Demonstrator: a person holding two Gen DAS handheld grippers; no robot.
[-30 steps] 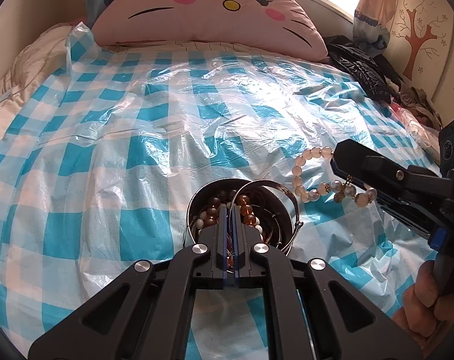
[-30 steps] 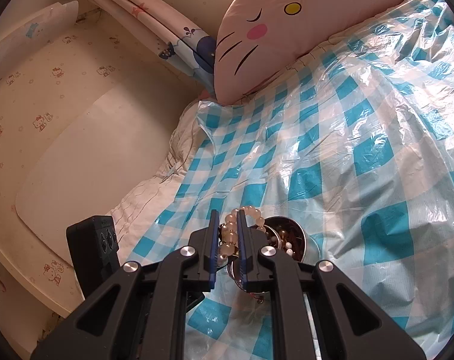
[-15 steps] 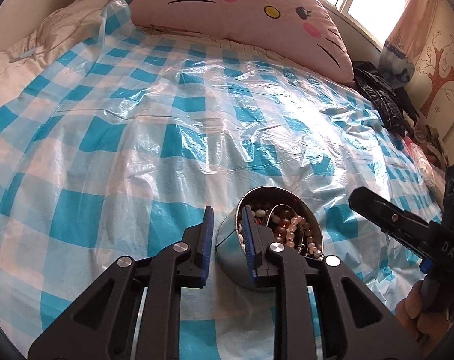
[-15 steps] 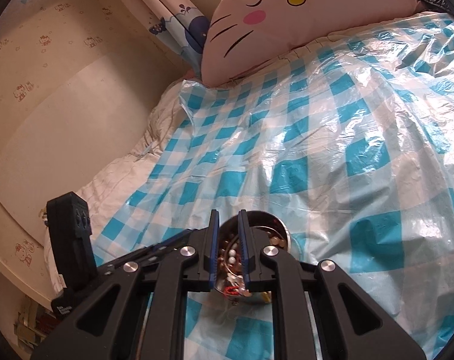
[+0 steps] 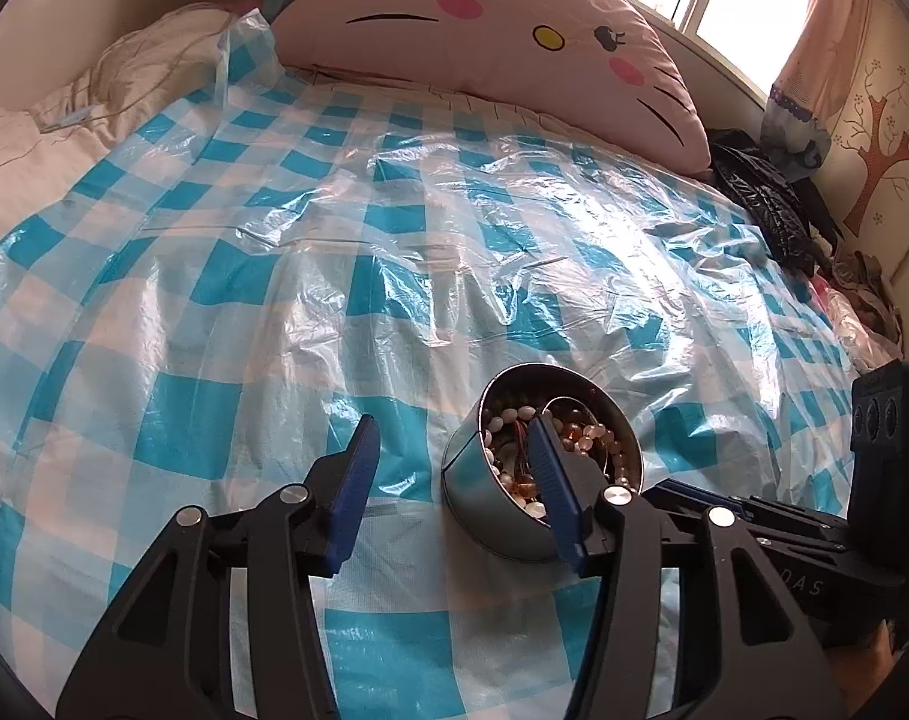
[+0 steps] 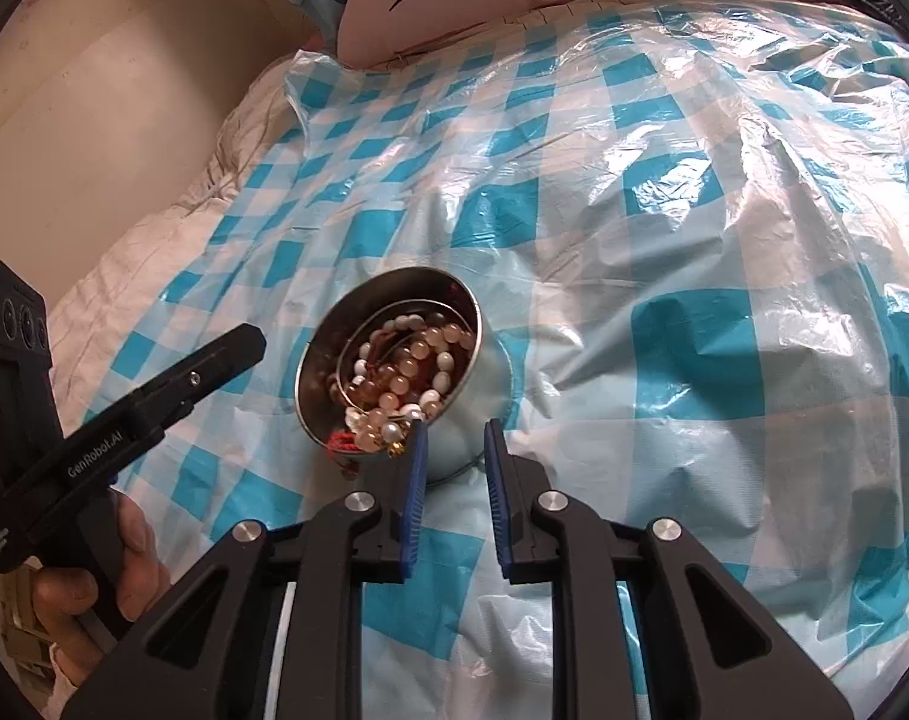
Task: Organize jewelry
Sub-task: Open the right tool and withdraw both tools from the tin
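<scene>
A round metal tin stands on the checked plastic sheet, filled with bead bracelets in pale, amber and white. My left gripper hovers over the tin's left side. Its jaws are opening, one finger over the beads and the other outside the wall, pressing on nothing. In the right wrist view the tin sits just beyond my right gripper. Those jaws are opening too, with only the tin's near wall showing through the gap. The bead bracelets lie loose inside. The left gripper reaches in from the left.
The blue-and-white checked sheet covers the bed. A pink cat-face pillow lies at the head and a black bag at the far right. A cream wall borders the bed's left side. A hand holds the left gripper.
The pale bead bracelet that the right gripper held above the tin now lies in it, and those jaws have parted. The left gripper, shut a second ago, has spread wide and shifted left.
</scene>
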